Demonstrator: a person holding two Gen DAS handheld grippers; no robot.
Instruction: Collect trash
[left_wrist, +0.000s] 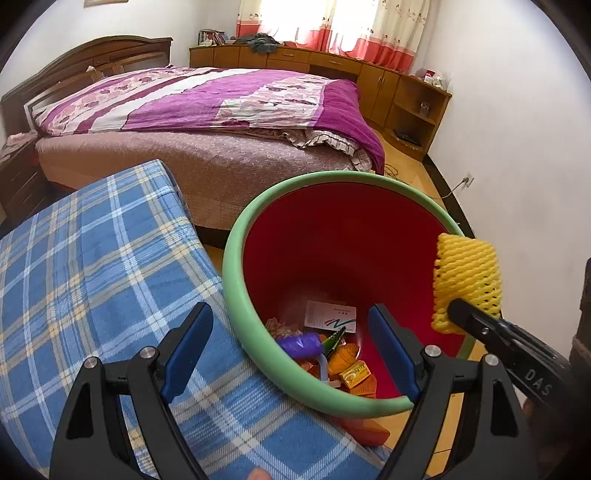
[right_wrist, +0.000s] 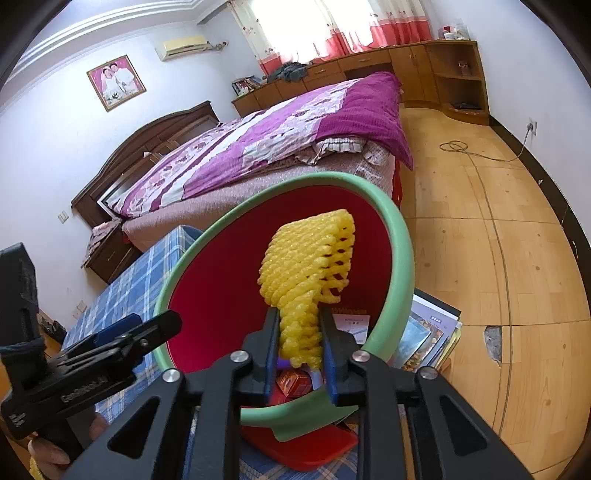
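A red trash bin with a green rim (left_wrist: 236, 273) stands beside a low bench covered in blue plaid cloth (left_wrist: 92, 258). Several wrappers, a white card and a purple roll lie in its bottom. My right gripper (right_wrist: 298, 328) is shut on a yellow foam fruit net (right_wrist: 306, 266) and holds it over the bin's mouth (right_wrist: 402, 266); the net also shows at the right of the left wrist view (left_wrist: 467, 273). My left gripper (left_wrist: 291, 339) is open and empty, its jaws either side of the bin's near rim.
A bed with a purple quilt (left_wrist: 221, 99) lies behind the bin. Wooden cabinets (left_wrist: 388, 77) line the far wall. A stack of books (right_wrist: 428, 332) sits on the wood floor right of the bin. A cable (right_wrist: 480, 155) lies on the floor.
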